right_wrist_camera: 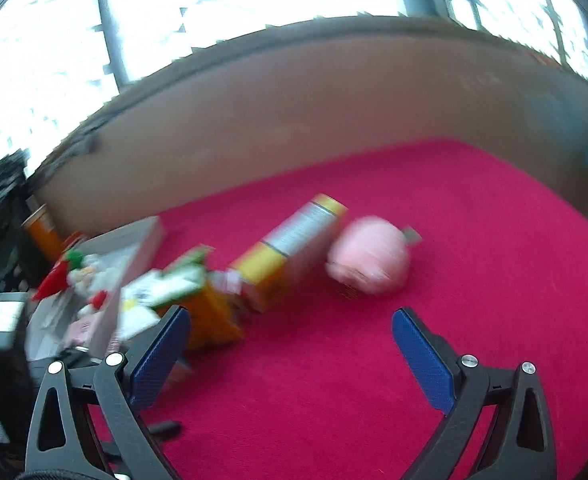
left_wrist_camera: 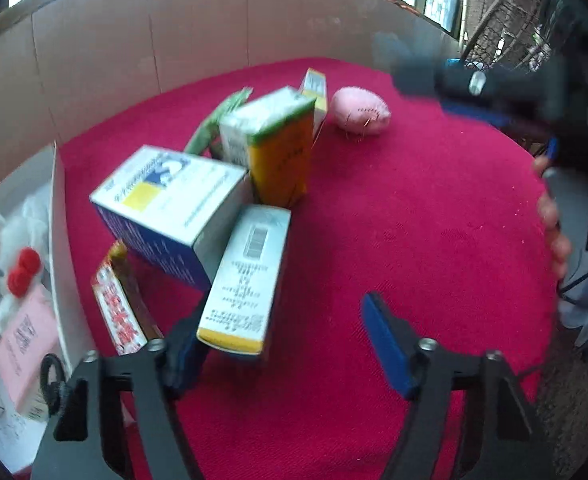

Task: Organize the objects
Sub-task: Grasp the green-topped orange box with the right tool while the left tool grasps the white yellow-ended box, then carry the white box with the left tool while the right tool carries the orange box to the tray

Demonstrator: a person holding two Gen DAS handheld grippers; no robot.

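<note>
Cardboard cartons clustered on red felt bench. White carton, long axis pointing away, between left tongs, pads not clamping. Right tongs gaping, empty. Pink plush rounded.

Non-task items I can log, placed from the red cloth: beige partition wall directly behind its far edge; bright barred windows above that wall; wire mesh beyond its far right corner.
</note>
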